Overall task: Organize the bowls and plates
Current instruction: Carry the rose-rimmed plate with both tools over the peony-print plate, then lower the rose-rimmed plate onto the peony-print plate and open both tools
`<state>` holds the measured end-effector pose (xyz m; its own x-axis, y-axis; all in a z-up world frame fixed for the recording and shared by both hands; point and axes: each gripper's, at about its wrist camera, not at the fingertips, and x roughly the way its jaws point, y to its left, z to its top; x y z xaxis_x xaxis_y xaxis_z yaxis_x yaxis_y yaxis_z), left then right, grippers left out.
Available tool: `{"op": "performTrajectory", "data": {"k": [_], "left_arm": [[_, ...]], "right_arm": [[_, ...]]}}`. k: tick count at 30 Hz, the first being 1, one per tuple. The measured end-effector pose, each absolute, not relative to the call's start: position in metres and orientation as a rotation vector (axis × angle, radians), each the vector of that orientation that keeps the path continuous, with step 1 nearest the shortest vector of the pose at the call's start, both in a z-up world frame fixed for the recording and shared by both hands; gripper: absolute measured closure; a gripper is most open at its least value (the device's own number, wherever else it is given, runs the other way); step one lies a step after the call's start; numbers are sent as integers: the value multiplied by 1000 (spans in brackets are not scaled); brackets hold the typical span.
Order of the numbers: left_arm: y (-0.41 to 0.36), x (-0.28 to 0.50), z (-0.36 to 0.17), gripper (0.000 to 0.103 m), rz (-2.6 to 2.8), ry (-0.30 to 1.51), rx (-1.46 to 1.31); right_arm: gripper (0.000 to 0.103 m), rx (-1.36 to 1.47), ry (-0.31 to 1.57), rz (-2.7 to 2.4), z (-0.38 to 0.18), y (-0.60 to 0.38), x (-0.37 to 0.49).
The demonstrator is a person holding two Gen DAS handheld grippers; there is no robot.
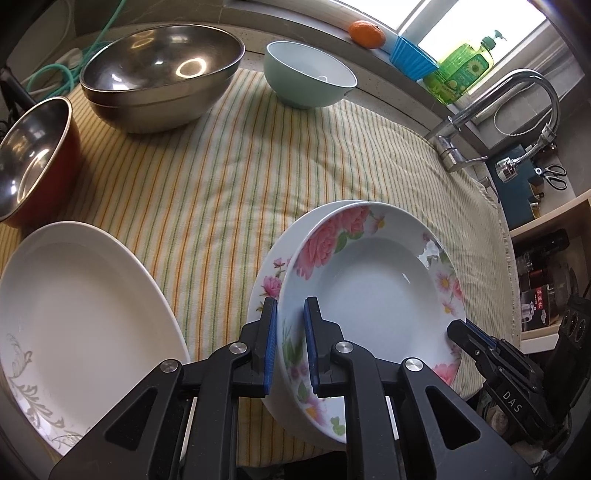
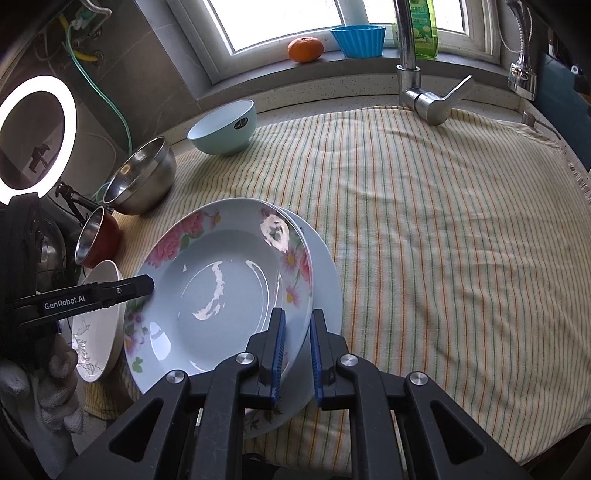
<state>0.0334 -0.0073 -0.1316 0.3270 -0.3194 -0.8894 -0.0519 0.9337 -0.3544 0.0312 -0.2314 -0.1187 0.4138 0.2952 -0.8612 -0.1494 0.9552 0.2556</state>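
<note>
Left wrist view: left tongs (image 1: 290, 343) pinch the near rim of the floral plate (image 1: 369, 280), which sits on another plate (image 1: 271, 273) on the striped cloth (image 1: 229, 166); right tongs (image 1: 458, 328), marked "DAS", pinch its far rim. Right wrist view: right tongs (image 2: 297, 350) clamp the floral plate's (image 2: 221, 295) edge; left tongs (image 2: 147, 284) read "GenRobot.AI".

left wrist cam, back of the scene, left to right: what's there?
Red-sided steel bowl → large steel bowl → pale green bowl → orange → blue fluted cup → green soap bottle → faucet.
</note>
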Motion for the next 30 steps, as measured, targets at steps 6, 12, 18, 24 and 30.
{"op": "performTrajectory", "data": {"k": [6,12,18,24,30], "left_arm": [[-9,31,-132,90,-184,1221,-327],[-13,30,-132,90,-194,1217,-296],[-20,31,-130,91,-185,1214,-244],[-17,32,-129,91,-178,1210,-255],[-15,32,-129,91,-180,1211,-262]], "right_arm": [[90,119,1120,273,-122,-227,31],[90,116,1126,262,-123,-228,30],[86,73,1133,260,-123,-224,29],[86,53,1128,260,-123,-222,30],[84,16,1132,263,-123,-218,33]]}}
